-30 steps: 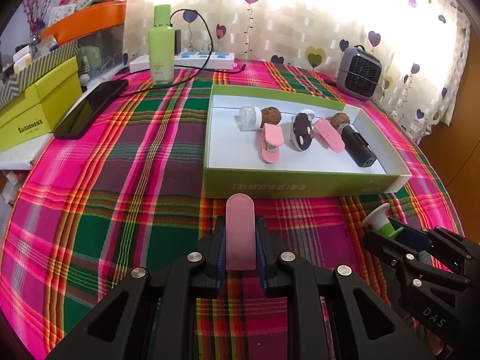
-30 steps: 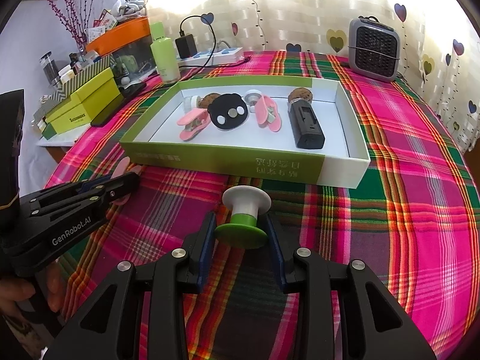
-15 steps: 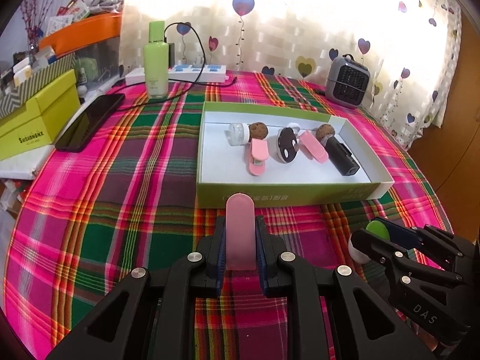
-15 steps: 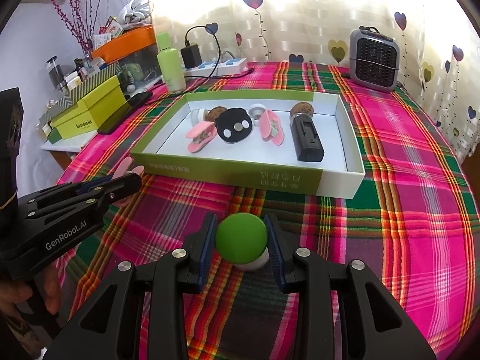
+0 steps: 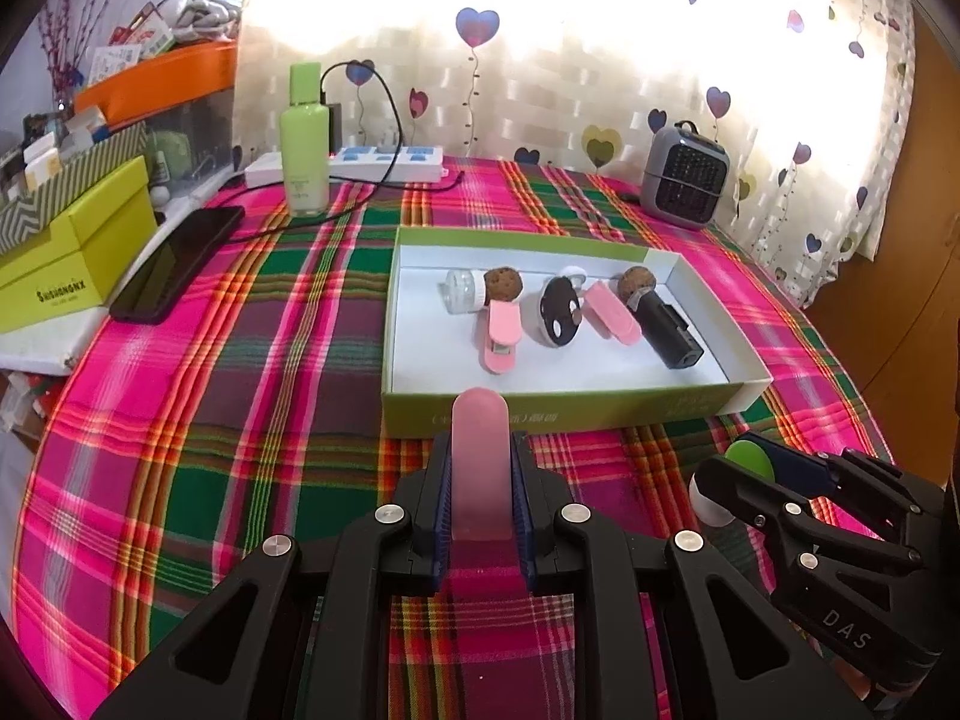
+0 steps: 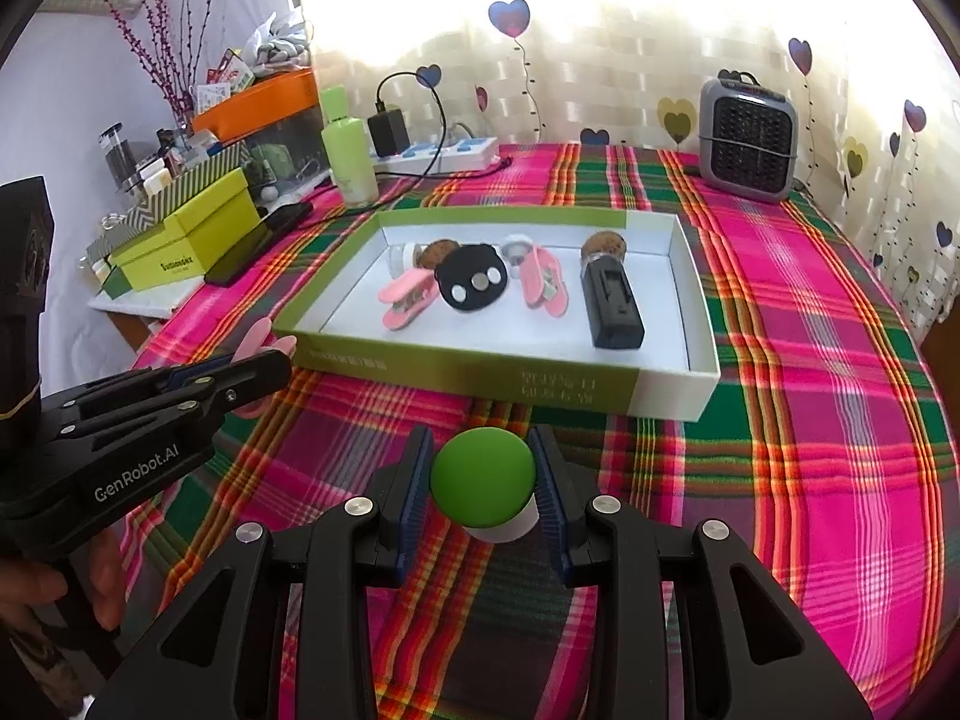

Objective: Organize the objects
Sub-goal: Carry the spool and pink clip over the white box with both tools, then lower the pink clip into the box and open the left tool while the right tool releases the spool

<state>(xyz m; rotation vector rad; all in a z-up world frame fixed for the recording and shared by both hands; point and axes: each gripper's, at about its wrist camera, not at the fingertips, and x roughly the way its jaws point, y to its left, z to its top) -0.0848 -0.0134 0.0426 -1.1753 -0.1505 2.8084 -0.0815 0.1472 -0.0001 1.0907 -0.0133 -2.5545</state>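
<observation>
Woven plaid tablecloth (image 5: 240, 360); matt cardboard tray (image 5: 570, 414); glossy phone (image 5: 174, 264).

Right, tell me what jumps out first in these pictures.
The loud pink-and-green plaid tablecloth fills both views. At its middle sits a green-sided tray of small items. In front of the tray, the left gripper clamps a pink clip and the right gripper a green-capped knob.

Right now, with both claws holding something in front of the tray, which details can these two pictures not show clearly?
- Pink clip, left view: its lower part is hidden between the left claw pads.
- Green and white knob, right view: its white end is mostly behind the green disc.
- Tray lettering: too blurred to read.
- Person's hand, right view: cut by the edge.
</observation>
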